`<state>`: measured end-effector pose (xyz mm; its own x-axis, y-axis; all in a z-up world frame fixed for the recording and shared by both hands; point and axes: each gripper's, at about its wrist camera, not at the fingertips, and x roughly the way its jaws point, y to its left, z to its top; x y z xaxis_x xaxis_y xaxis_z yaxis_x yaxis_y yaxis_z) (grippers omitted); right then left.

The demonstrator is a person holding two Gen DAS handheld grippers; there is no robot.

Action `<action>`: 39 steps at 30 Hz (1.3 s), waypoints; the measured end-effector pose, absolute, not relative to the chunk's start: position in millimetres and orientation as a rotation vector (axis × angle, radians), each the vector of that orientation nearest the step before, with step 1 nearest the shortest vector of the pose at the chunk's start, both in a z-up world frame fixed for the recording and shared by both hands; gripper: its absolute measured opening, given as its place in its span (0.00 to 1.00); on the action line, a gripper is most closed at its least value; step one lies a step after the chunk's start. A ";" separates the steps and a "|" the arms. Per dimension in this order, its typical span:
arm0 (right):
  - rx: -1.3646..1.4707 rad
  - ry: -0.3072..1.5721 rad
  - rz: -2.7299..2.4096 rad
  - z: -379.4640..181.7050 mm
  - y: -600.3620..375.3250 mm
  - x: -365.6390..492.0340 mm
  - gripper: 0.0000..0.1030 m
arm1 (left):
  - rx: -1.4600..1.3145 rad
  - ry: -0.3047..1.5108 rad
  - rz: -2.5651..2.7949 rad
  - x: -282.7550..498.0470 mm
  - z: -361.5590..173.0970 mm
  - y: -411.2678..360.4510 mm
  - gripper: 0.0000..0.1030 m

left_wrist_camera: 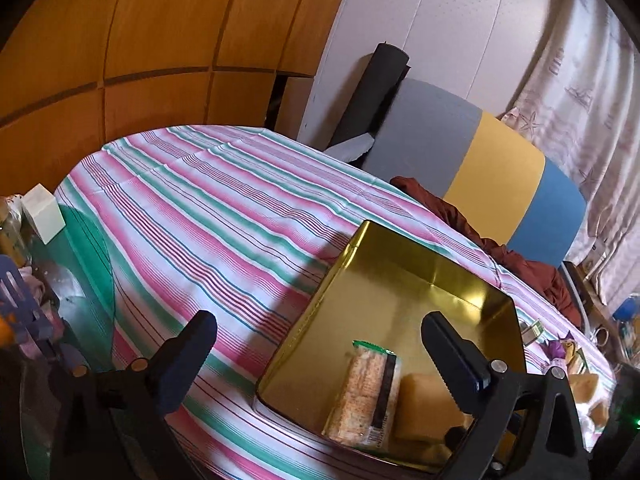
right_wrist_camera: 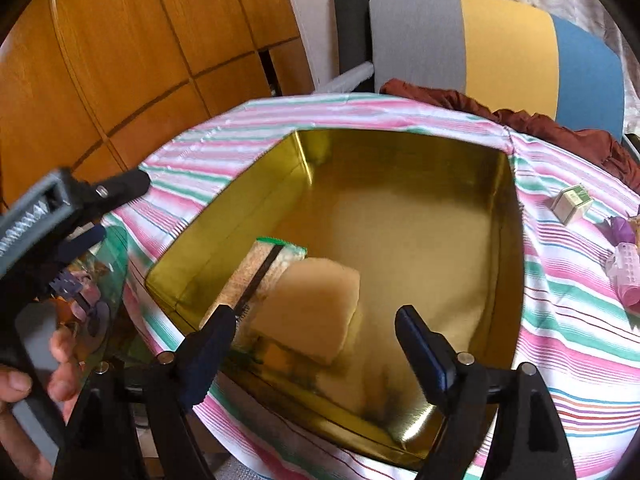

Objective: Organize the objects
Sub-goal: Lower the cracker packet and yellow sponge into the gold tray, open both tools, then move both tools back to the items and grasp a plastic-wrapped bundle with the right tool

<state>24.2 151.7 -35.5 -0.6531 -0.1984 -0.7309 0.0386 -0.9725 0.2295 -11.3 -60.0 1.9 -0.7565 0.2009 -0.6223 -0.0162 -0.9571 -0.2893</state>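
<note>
A shiny gold tin box (left_wrist_camera: 404, 256) (right_wrist_camera: 400, 152) stands open on the striped tablecloth. Inside it lie a packet of crackers (left_wrist_camera: 366, 388) (right_wrist_camera: 260, 268) and a tan sponge-like block (left_wrist_camera: 424, 404) (right_wrist_camera: 316, 304). My left gripper (left_wrist_camera: 320, 344) is open and empty, above the box's left edge. My right gripper (right_wrist_camera: 316, 328) is open and empty, above the block inside the box. The left gripper also shows at the left edge of the right wrist view (right_wrist_camera: 76, 200).
On the cloth to the right of the box lie a small green-white carton (right_wrist_camera: 570, 198) (left_wrist_camera: 530, 330), a pink hair roller (right_wrist_camera: 628, 276) and purple bits. A white box (left_wrist_camera: 42, 214) and clutter stand on the left. A striped chair back (right_wrist_camera: 500, 48) with red cloth stands behind the table.
</note>
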 end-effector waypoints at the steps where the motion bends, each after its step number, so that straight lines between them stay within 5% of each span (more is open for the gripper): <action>1: 1.233 -0.304 -2.738 -33.7 154.4 25.0 0.81 | -1.045 -0.399 2.805 -11.0 1.5 -57.9 1.00; 18: 1.145 -0.486 -2.983 -14.0 236.7 61.9 0.81 | -1.061 -0.184 2.618 17.7 -4.7 17.3 1.00; 39: 1.328 -0.721 -3.356 -56.6 400.4 167.8 0.80 | -0.959 0.100 2.244 95.8 -3.2 156.5 1.00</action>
<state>167.8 400.4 -56.6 -0.6166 0.3362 -0.7119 -0.5989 -0.7872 0.1471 95.8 156.5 -3.2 -0.4929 0.5634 -0.6631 -0.6199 -0.7621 -0.1867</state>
